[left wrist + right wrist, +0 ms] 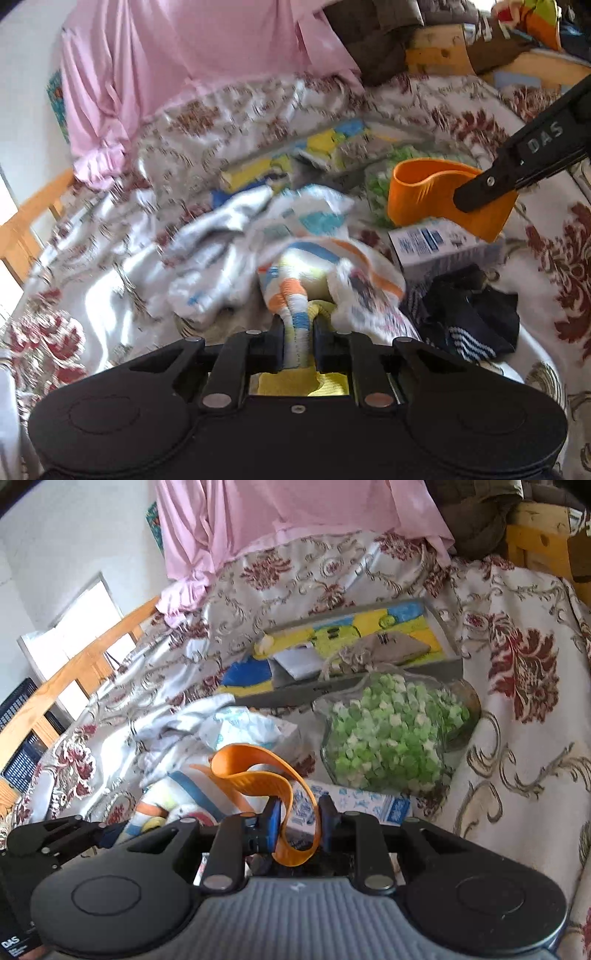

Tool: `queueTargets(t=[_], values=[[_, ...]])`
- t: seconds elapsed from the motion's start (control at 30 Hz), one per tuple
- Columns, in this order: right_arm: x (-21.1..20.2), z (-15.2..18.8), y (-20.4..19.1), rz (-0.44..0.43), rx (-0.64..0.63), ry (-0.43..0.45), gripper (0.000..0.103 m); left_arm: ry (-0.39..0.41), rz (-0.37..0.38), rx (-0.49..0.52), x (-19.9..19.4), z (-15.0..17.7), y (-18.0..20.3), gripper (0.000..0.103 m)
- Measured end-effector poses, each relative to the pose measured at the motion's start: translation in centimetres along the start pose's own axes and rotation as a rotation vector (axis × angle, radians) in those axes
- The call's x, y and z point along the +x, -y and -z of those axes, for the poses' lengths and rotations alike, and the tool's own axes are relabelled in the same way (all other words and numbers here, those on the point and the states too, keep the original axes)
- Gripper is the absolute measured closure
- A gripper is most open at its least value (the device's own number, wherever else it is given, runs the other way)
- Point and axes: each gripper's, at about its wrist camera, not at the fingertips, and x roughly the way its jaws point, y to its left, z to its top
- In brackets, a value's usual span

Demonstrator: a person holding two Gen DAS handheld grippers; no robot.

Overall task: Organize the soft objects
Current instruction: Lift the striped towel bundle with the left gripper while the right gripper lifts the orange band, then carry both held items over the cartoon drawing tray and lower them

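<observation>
My left gripper (298, 325) is shut on a striped white, orange and blue cloth (295, 258) that trails forward over the floral bedspread (461, 110). A yellow cloth (299, 384) lies under the jaws. My right gripper (298, 814) is shut on a bent orange rubber band (258, 771); the band also shows in the left wrist view (439, 195), held above a white box. The striped cloth (199, 797) lies just left of the right gripper.
A glass jar of green and white pieces (391, 734) lies on its side. A grey tray with a yellow-blue picture (354, 642) sits behind it. A white printed box (439, 247), dark socks (465, 314), pink sheet (166, 74) and wooden bed frame (74, 675) surround.
</observation>
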Motion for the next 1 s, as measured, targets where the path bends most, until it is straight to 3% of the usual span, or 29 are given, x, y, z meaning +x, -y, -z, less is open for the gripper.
queueTargets(t=[0.2,0.4,0.77,1.0], values=[[-0.6,0.0,-0.8,-0.011,-0.051,0.047,0.079,0.152,-0.075,0.006,-2.2,-0.6,-0.1,0.089],[-1.7,0.0,-1.7,-0.066,-0.099,0.114,0.078,0.285,-0.092,-0.027,-4.1,-1.0,-0.3,0.089],[-3.0,-0.1,-2.6,-0.102,-0.129,0.199,0.078,0.433,-0.076,-0.15,-5.9,-2.2,-1.3,0.089],[-3.5,-1.3,-1.4,-0.085,-0.048,0.3,0.078,0.456,-0.055,-0.212,-4.8,-5.6,-2.5,0.089]])
